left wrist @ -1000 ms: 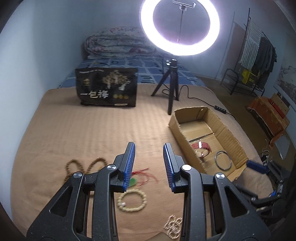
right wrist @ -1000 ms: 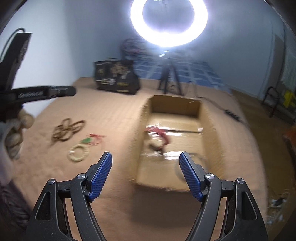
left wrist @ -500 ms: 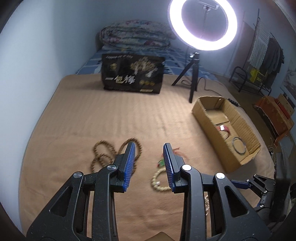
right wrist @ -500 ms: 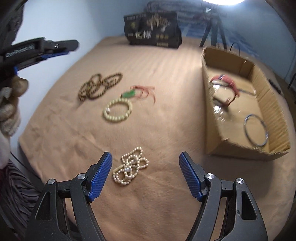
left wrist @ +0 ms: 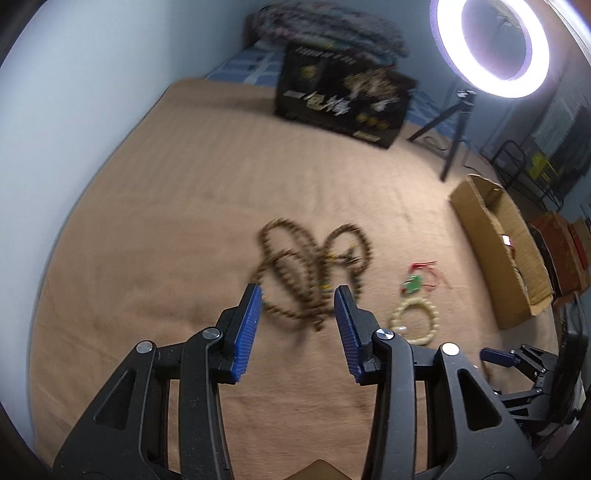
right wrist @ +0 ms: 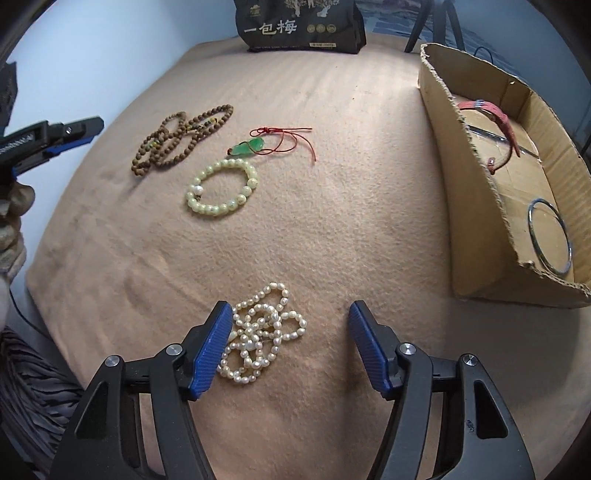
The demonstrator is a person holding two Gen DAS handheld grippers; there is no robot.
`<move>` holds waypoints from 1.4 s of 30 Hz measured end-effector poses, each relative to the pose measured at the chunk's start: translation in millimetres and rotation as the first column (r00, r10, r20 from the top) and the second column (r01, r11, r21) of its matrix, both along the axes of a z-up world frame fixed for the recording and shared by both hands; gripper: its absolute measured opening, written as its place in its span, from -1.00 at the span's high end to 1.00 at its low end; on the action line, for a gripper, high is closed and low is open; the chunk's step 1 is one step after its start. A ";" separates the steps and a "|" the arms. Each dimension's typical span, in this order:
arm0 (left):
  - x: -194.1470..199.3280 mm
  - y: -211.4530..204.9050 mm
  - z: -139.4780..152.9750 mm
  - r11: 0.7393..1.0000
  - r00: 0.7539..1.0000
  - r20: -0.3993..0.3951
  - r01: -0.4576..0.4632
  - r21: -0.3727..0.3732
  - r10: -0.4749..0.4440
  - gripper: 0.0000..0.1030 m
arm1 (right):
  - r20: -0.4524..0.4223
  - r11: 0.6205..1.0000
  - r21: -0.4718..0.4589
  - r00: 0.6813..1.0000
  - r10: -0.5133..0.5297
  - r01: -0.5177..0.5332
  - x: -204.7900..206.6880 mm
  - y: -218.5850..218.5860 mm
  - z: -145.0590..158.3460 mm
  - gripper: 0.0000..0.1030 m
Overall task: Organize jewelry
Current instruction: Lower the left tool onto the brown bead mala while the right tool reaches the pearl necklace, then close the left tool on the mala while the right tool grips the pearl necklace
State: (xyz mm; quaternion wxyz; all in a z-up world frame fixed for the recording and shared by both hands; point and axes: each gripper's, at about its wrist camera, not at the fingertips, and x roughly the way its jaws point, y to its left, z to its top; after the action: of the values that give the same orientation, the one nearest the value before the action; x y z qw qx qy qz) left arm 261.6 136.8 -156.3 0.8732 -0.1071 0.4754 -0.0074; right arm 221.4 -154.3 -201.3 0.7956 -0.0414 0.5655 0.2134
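Jewelry lies scattered on a tan blanket spread over a bed. Nearest, in the right wrist view, the right gripper is spread wide and holds nothing; a heap of white pearl strand lies on the blanket between its blue fingers, closer to the left one, and I cannot tell whether that finger touches the pearls. Farther out sits a cream bead bracelet lying flat as a ring. Just beyond it is a green pendant on a red cord, close to the bracelet. To their left lies a looped brown bead necklace. The left gripper shows at the left edge of that view, side on, beside the necklace.

In the left wrist view the left gripper is released, its jaws apart and empty, with the brown bead necklace blurred on the blanket just ahead between the fingertips, not clasped.

On the right stands an open cardboard box, well apart from the loose pieces. Inside it rest a silver bangle at the near end and a red strap farther in. At the far edge of the blanket a black printed bag stands upright, and a lit ring light on a tripod stands beyond the box
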 end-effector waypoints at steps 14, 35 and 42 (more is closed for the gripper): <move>21.2 -12.8 -35.3 1.000 0.997 -0.081 0.009 -0.019 -0.011 0.20 | 0.023 0.998 -0.054 0.999 0.033 -0.032 0.0 17.4 -4.8 -0.25; 72.9 -33.5 -76.7 0.984 0.992 -0.121 -0.020 0.176 0.041 -0.11 | 0.056 0.991 -0.101 0.994 0.095 -0.089 -6.3 30.1 -5.0 0.45; 71.0 -36.5 -70.5 0.986 0.995 -0.102 -0.004 0.170 0.022 0.77 | 0.038 0.995 -0.055 0.996 0.085 -0.083 2.0 24.4 -6.8 0.88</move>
State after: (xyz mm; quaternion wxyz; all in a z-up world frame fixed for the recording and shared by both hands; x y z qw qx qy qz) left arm 332.7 100.2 -226.8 0.8534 -0.0358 0.5181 0.0441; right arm 223.4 -129.9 -208.1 0.7957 -0.0908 0.5527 0.2305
